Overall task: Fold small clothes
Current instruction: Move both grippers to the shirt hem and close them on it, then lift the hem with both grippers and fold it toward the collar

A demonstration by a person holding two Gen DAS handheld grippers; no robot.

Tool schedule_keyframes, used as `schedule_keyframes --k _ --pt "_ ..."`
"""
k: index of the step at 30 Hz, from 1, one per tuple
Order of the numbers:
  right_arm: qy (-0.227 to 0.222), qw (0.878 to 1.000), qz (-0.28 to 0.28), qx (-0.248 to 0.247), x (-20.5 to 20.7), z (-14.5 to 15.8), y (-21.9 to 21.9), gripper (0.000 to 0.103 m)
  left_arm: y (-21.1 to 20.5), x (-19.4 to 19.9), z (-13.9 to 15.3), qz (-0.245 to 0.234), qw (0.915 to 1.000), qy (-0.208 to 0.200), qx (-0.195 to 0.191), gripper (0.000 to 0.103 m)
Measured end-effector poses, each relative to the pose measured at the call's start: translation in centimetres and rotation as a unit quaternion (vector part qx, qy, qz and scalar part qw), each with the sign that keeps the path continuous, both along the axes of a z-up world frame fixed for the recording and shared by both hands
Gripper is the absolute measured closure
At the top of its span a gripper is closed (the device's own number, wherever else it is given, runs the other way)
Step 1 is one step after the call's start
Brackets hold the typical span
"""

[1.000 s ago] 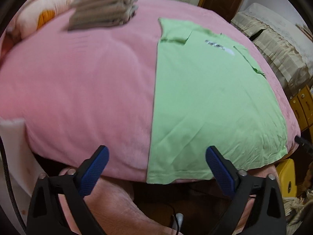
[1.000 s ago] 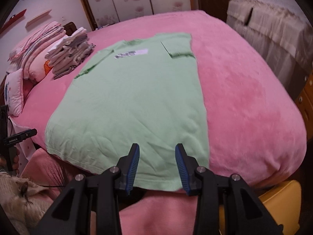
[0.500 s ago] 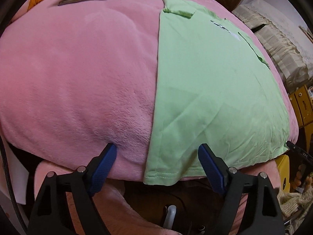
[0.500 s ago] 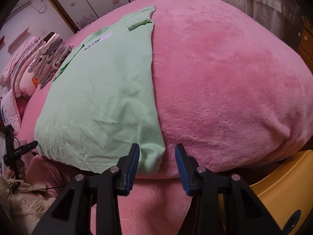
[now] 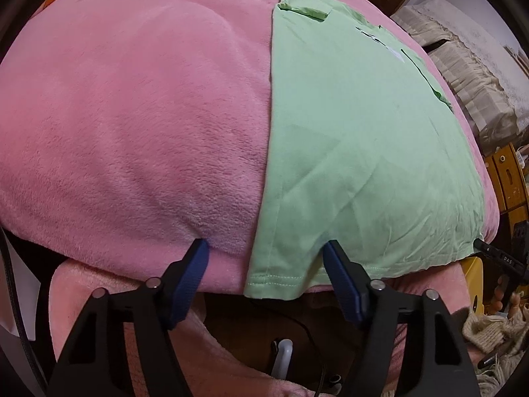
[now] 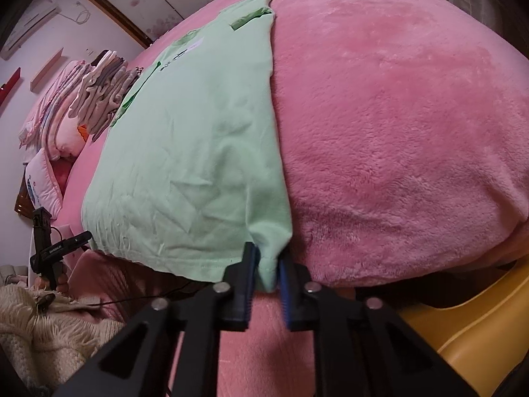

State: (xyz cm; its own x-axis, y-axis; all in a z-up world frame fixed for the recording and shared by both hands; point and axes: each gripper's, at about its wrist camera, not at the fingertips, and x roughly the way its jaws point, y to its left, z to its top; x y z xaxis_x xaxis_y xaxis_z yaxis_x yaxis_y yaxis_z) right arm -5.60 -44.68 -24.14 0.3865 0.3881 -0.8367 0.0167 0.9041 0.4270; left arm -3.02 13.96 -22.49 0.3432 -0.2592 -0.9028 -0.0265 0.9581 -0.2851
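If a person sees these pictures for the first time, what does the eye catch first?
First, the green T-shirt spread flat on the big pink blanket. Next, the right gripper, closing on the shirt's near hem corner, and the left gripper, closing with the other hem corner between its jaws, not yet pinched. A pile of folded clothes sits at the far side.

Home bedroom: pink-blanketed bed [image 6: 413, 132], pillows [image 6: 49, 125], wall air conditioner [image 6: 29, 26].

Dim warm light, heavy fisheye warp
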Motion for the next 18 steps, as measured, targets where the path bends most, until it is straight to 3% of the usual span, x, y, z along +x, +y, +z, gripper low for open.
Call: schedule_keyframes --k 6,10,16,18 --pt "-0.004 1.000 0.011 -0.016 0.10 0.52 0.65 0.098 0.23 -0.74 -0.29 -0.006 0.9998 0.011 -0.014 0.045" --pt "-0.005 1.000 0.013 -0.025 0.29 0.61 0.92 0.099 0.64 -0.91 -0.35 -0.014 0.9994 0.015 -0.030 0.070" --pt "-0.004 1.000 0.013 -0.026 0.38 0.69 0.94 0.099 0.25 -0.94 -0.55 -0.024 0.9989 0.021 -0.035 0.071" --pt "-0.003 1.000 0.013 -0.027 0.31 0.65 0.89 0.099 0.43 -0.80 -0.59 -0.022 0.9986 0.024 -0.042 0.093"
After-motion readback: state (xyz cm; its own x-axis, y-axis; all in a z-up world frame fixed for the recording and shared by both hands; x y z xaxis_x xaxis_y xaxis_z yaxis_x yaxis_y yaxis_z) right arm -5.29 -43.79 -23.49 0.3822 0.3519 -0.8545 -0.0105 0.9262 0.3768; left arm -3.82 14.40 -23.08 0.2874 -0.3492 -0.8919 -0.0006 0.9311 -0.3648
